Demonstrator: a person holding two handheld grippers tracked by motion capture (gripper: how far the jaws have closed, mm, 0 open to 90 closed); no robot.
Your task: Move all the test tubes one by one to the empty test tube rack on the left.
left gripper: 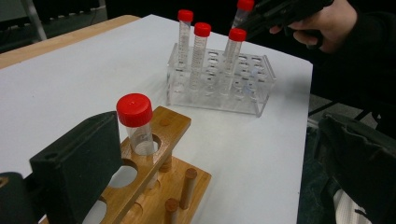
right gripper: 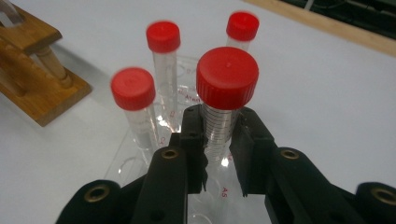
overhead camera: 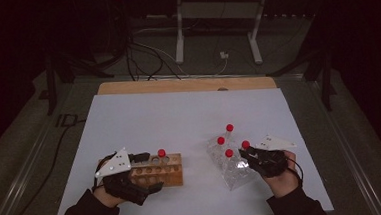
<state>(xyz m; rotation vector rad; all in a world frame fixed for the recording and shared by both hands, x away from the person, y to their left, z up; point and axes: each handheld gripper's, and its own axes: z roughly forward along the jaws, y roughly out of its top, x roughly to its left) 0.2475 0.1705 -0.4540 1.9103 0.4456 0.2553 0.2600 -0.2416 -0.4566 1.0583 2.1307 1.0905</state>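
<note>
Right fingers: your right gripper [right gripper: 219,154] has its fingers [right gripper: 191,154] pressed on both sides of a red-capped test tube [right gripper: 227,93], just below the cap.
Held tube: it stands upright over the clear plastic rack [overhead camera: 232,170], at the rack's near edge, beside your right hand [overhead camera: 283,179].
Rack: three more red-capped tubes [right gripper: 163,51] stand in it, toward the table's right side.
Left fingers: your left gripper [overhead camera: 135,173] has its fingers [left gripper: 79,163] spread wide on either side of the wooden rack [overhead camera: 157,170]; contact cannot be told.
Wooden rack: one red-capped tube [left gripper: 135,123] sits in its end hole.
Table: white table [overhead camera: 179,113] carries both racks, well apart.
</note>
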